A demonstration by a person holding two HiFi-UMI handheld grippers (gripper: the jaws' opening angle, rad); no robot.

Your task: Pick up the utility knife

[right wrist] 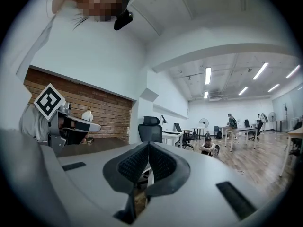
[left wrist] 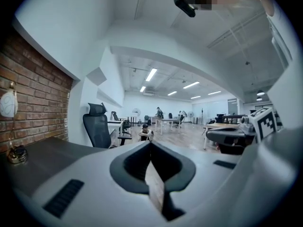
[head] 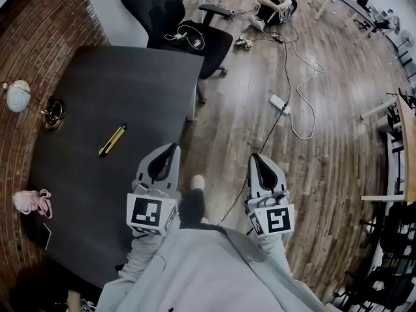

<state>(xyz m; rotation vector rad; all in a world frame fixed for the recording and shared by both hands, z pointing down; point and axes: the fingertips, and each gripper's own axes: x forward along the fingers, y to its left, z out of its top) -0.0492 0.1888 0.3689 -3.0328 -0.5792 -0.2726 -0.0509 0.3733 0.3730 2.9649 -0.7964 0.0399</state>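
A yellow and black utility knife [head: 112, 140] lies on the dark table [head: 84, 174], left of the middle. My left gripper [head: 170, 149] hovers over the table's right edge, to the right of the knife and apart from it, jaws shut with nothing between them. My right gripper [head: 255, 157] is held over the wooden floor further right, also shut and holding nothing. In the left gripper view the left gripper [left wrist: 150, 144] points level across the room; the knife is hidden there. In the right gripper view the right gripper [right wrist: 148, 146] faces the office, with the left gripper's marker cube [right wrist: 49, 101] at its left.
A black office chair [head: 179, 25] stands at the table's far edge. A brass object [head: 54, 114] and a pink item [head: 31, 201] lie on the table's left side by the brick wall. Cables and a power strip [head: 280, 103] cross the floor. A person [head: 274, 4] sits on the floor far back.
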